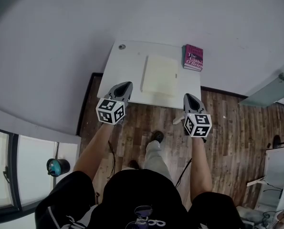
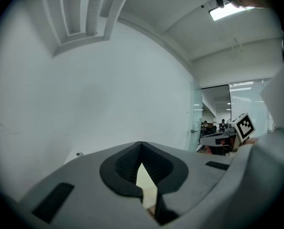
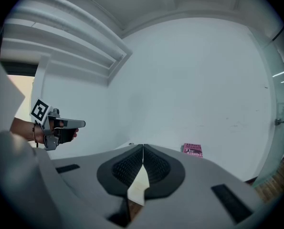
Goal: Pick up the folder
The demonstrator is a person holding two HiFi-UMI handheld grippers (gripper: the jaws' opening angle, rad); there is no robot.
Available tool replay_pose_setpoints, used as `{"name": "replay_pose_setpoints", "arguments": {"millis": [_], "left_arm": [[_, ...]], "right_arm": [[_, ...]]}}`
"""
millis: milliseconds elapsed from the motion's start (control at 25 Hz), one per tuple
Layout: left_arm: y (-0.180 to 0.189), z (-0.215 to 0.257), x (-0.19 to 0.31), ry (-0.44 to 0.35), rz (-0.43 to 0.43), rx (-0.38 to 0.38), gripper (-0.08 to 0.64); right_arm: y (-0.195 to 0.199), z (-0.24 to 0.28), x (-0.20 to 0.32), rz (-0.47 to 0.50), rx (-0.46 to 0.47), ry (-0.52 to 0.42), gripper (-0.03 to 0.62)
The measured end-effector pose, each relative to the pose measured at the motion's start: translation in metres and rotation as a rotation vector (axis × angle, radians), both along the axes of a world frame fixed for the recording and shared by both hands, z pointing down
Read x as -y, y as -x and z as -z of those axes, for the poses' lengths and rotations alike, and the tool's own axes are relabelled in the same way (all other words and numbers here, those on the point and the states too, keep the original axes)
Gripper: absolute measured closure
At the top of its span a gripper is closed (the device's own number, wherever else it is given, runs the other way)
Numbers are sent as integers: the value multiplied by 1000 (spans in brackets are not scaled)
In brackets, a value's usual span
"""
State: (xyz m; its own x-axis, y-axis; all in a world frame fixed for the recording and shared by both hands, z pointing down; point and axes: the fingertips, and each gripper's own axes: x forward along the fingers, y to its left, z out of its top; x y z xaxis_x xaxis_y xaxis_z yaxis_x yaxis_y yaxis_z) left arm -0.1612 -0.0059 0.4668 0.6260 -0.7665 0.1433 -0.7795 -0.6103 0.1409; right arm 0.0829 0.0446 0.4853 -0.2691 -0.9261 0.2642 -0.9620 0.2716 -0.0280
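Lying on the table: the cream folder (image 1: pixel 160 74), flat at the middle of the white table (image 1: pixel 127 75), which stands against a white wall.
Folder's neighbours: a pink book (image 1: pixel 193 57) at the table's far right corner, apart from the folder; a small round grommet (image 1: pixel 121 46) in the far left corner.
Left gripper (image 1: pixel 127 84): jaws pressed together with nothing between them; its tip is over the table's near left part, near the folder's left side and apart from it.
Right gripper (image 1: pixel 187 96): jaws closed tip to tip and empty; its tip is at the table's near right corner, close to the folder's near right corner.
Seen past the jaws: in each gripper view a sliver of cream folder (image 2: pixel 146 185) shows below the meeting tips; the right gripper view also takes in the book (image 3: pixel 193 150) and the left gripper (image 3: pixel 82 123).
Floor (image 1: pixel 227 123): dark wooden boards, with the person's shoe (image 1: pixel 156 137) just short of the table.
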Motion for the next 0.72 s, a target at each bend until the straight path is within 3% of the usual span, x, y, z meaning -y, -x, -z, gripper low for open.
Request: {"name": "replay_pose_setpoints", "arguments": {"millis": [720], "left_arm": [[-44, 9, 148, 10, 6, 15, 538]], "right_arm": [[-46, 8, 152, 9, 12, 9, 568]]}}
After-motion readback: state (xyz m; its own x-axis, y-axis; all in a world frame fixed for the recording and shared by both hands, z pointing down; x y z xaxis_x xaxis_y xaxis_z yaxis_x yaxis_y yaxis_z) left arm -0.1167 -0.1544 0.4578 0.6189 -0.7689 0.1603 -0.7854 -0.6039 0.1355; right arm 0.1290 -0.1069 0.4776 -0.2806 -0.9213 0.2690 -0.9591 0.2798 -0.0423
